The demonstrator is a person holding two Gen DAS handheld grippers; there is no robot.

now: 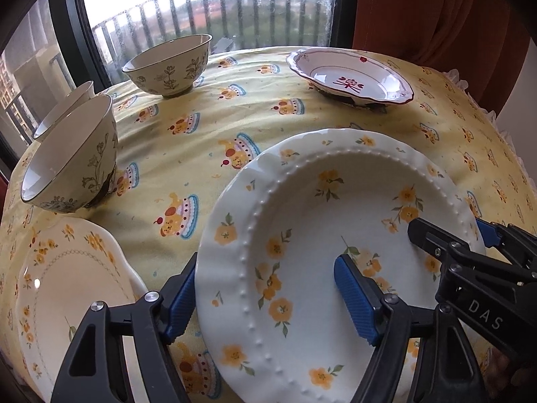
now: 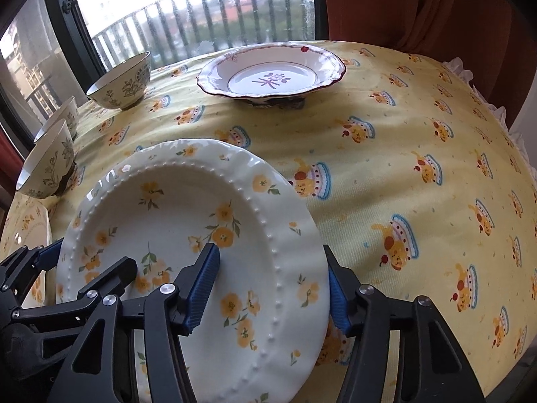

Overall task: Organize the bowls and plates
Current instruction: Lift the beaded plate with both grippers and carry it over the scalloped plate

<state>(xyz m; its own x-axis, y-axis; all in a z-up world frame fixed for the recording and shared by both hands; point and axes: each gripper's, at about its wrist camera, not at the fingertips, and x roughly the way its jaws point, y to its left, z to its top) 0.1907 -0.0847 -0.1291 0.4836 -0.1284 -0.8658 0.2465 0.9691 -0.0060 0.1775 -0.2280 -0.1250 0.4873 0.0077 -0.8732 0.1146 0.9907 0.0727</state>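
A white plate with yellow flowers (image 1: pixel 302 221) (image 2: pixel 174 201) is held up off the table between both grippers. My left gripper (image 1: pixel 265 302) straddles its left rim, one finger under and one inside. My right gripper (image 2: pixel 268 288) straddles its right rim the same way. The right gripper shows in the left wrist view (image 1: pixel 470 252). The left gripper shows in the right wrist view (image 2: pixel 67 278). A second yellow-flowered plate (image 1: pixel 67 288) lies at the near left. A red-rimmed plate (image 1: pixel 352 77) (image 2: pixel 272 70) sits at the back. Three floral bowls (image 1: pixel 171 63) (image 1: pixel 74 158) (image 1: pixel 67 107) stand at the left.
The round table has a yellow cartoon tablecloth (image 2: pixel 402 184) with a frilled edge at the right. A window with a balcony railing (image 1: pixel 208 10) is behind the table. An orange curtain (image 2: pixel 419 3) hangs at the back right.
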